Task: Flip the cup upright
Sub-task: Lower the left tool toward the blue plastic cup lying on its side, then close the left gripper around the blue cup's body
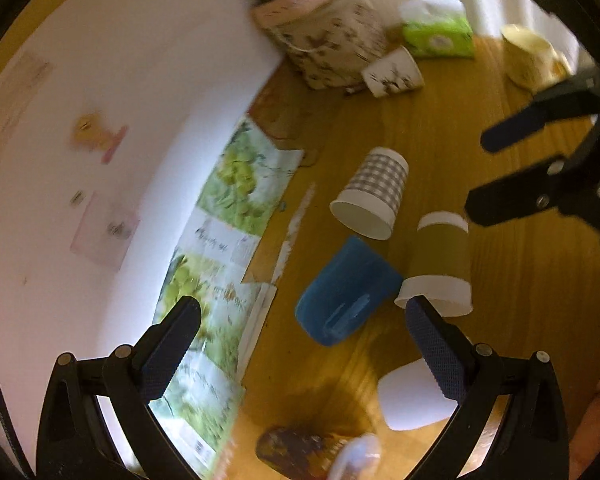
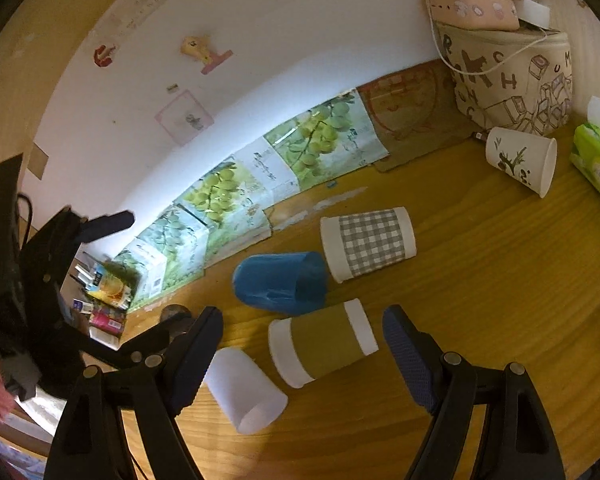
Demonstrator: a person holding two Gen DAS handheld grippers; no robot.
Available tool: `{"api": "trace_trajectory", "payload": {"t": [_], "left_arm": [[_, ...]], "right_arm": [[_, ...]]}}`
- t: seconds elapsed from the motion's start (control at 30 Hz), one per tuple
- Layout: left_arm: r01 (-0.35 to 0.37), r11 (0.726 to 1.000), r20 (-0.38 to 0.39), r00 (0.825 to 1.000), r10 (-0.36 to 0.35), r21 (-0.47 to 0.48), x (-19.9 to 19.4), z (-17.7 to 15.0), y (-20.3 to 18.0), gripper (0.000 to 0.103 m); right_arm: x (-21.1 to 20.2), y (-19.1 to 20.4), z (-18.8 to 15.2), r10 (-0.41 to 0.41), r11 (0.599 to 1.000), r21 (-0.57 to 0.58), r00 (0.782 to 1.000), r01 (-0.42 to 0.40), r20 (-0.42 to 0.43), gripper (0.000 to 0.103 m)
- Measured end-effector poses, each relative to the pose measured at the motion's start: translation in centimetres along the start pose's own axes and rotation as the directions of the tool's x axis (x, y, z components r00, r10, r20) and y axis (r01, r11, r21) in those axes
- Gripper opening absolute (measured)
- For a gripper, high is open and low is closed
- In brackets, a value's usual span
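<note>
wooden table [image 2: 480, 300], wall along its far edge. five cups lie tipped near the middle: olive cup [image 2: 322, 342] nearest the right gripper [image 2: 302, 338], whose jaws are spread wide and empty around it, likely lining up a grasp; blue cup [image 2: 280, 282] touching it; checked cup [image 2: 368, 243]; white cup [image 2: 244, 390]. left gripper [image 1: 302, 344] also spread wide, holding nothing, hovering clear.

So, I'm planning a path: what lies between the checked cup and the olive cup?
The blue cup's open end, in the right wrist view, between checked cup and olive cup.
</note>
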State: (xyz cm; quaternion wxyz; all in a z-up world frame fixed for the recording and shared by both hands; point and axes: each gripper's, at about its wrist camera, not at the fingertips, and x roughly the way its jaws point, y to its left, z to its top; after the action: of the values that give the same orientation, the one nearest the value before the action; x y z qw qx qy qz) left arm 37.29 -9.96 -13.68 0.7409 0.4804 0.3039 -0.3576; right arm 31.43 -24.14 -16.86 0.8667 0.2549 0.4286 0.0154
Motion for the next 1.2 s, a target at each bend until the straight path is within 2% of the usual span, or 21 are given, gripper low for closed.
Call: {"api": "trace_trajectory", "payload": {"t": [0.2, 0.37, 0.6, 0.67, 0.8, 0.97, 1.2], "left_arm": [[0.020, 0.988, -0.009, 1.000, -0.019, 0.154, 3.2, 0.4, -0.8, 0.102], [0.060, 0.960, -0.026, 0.998, -0.054, 0.274, 5.7, 0.2, -1.7, 0.102], [0.108, 0.915, -0.035, 0.994, -0.103, 0.388, 8.1, -0.2, -2.5, 0.102], [0.111, 0.906, -0.024, 0.993, -0.111, 0.409, 8.6, -0.3, -2.6, 0.102], [0.181, 0.886, -0.056, 0.983, -0.174, 0.427, 9.8, -0.3, -2.7, 0.102], [0.195, 0.866, -0.089, 0.981, -0.173, 0.460, 11.2, -0.3, -3.3, 0.102], [0.287, 0.839, -0.156, 0.958, -0.241, 0.463, 12.6, -0.8, -3.8, 0.100]], "right_arm": [[0.6, -0.9, -0.7, 0.015, 1.000, 0.002, 1.000, -0.015, -0.020, 0.083], [1.0, -1.1, -1.2, 0.011, 1.000, -0.019, 1.000, -0.012, -0.028, 0.083], [1.7, -1.1, -2.0, -0.015, 0.998, -0.059, 0.999, 0.012, -0.044, 0.083], [2.0, -1.3, -2.1, -0.017, 0.998, -0.056, 0.999, 0.014, -0.051, 0.083], [2.4, -1.5, -2.2, -0.013, 0.999, -0.045, 0.998, 0.010, -0.064, 0.082], [2.6, -1.5, -2.3, -0.012, 0.999, -0.035, 0.997, 0.009, -0.073, 0.083], [2.8, -1.5, -2.2, -0.005, 1.000, -0.017, 0.997, 0.004, -0.082, 0.083]]}}
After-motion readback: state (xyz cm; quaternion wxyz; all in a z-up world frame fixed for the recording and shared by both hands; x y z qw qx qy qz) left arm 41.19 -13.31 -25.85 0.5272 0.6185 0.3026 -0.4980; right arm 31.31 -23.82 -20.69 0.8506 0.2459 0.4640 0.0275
